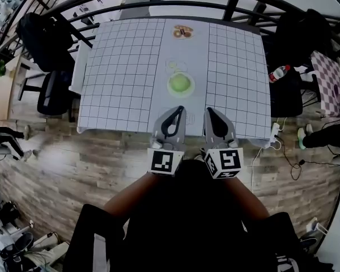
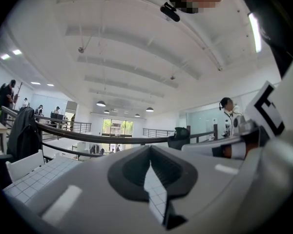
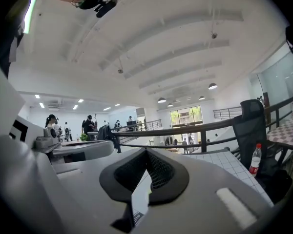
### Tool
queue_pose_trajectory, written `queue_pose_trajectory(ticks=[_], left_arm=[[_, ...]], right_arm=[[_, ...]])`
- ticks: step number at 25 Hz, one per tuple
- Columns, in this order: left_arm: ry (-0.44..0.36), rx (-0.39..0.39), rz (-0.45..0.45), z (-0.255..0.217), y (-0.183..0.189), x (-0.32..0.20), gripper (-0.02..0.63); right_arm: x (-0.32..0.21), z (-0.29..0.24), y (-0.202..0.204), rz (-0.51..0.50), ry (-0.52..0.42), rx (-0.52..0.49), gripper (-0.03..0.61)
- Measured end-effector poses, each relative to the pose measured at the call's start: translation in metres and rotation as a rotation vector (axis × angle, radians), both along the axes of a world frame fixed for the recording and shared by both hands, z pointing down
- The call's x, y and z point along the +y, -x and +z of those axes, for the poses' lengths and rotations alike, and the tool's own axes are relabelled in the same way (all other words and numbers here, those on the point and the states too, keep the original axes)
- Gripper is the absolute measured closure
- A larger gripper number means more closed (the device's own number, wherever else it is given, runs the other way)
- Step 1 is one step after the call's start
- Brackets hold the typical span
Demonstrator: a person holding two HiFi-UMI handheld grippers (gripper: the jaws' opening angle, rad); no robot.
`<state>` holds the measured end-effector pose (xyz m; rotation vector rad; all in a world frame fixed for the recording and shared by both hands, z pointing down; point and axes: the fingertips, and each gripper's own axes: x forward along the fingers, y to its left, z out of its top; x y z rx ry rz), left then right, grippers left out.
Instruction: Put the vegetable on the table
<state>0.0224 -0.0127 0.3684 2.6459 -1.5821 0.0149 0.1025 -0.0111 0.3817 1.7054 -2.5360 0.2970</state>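
A round green vegetable [image 1: 181,84] lies on what looks like a clear wrapper or dish in the middle of the grid-patterned table [image 1: 124,67]. My left gripper [image 1: 180,109] and right gripper [image 1: 207,110] hang side by side over the table's near edge, just short of the vegetable and pointing at it. Both are shut with nothing between their jaws. In the left gripper view the left gripper [image 2: 150,148] has its tips together, and only the table grid shows through the slot behind them. The right gripper [image 3: 146,150] looks the same in the right gripper view.
A small plate of round snacks [image 1: 183,32] sits at the table's far edge. A black railing [image 1: 158,7] runs behind the table. Dark chairs stand at the left [image 1: 45,44] and right, and a water bottle [image 1: 279,72] stands on the right one. Cables lie on the wooden floor [image 1: 283,152].
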Motion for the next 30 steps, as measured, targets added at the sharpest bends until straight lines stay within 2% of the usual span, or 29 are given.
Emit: queue_pose_trajectory(ticks=[8,17,30], left_arm=[[-0.025,-0.011,-0.041,-0.004,-0.025,0.017,0.606],[-0.029,-0.009,-0.061,-0.005,-0.047,0.041,0.606],[-0.026,-0.020,-0.030,0.011,-0.093,0.095,0.606]], right_arm=[[0.014,-0.009,-0.026,-0.013,-0.051,0.014,0.581],[0.037,-0.008,-0.052,-0.029,-0.043,0.011,0.581],[0.088,0.011,-0.091,-0.017,-0.034,0.042,0.581]])
